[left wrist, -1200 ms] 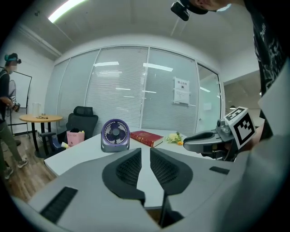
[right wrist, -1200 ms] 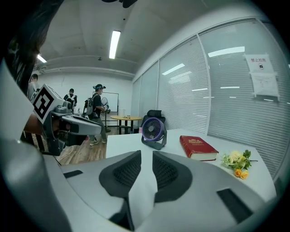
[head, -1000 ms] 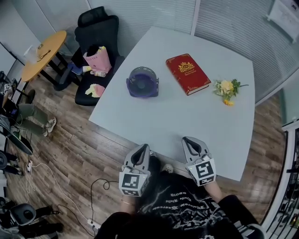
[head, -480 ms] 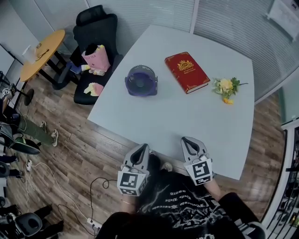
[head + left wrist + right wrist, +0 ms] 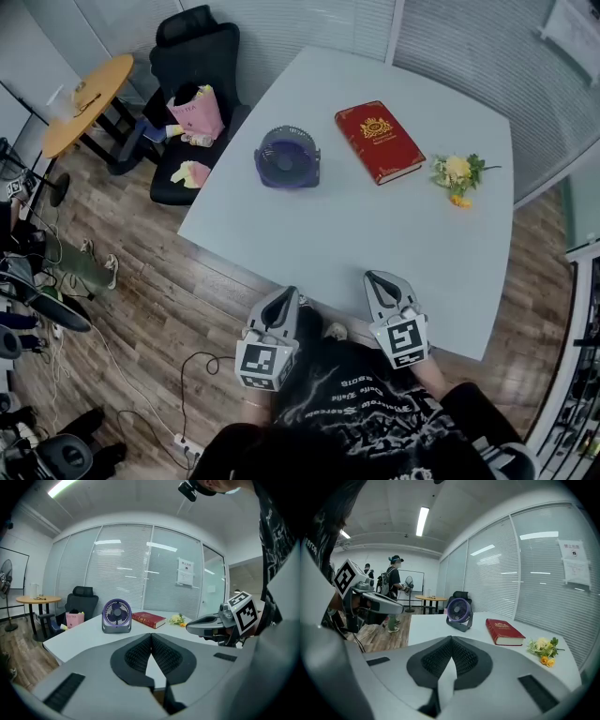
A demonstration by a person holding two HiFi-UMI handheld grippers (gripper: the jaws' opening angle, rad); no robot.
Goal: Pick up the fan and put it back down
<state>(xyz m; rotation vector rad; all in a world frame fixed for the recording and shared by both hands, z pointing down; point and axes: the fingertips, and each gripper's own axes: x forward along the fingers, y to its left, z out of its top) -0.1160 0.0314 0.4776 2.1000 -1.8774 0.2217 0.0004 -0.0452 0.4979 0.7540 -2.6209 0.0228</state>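
small purple round desk fan (image 5: pixel 287 157) stands upright on the white table (image 5: pixel 328 246), eleven o'clock of the left gripper (image 5: pixel 282 300) and right gripper (image 5: pixel 382 283), jaws pressed together, empty: before a lift or after set-down, either fits. top-heavy, it wants level handling. only the right gripper view shows bystanders (image 5: pixel 393 581), nine o'clock.
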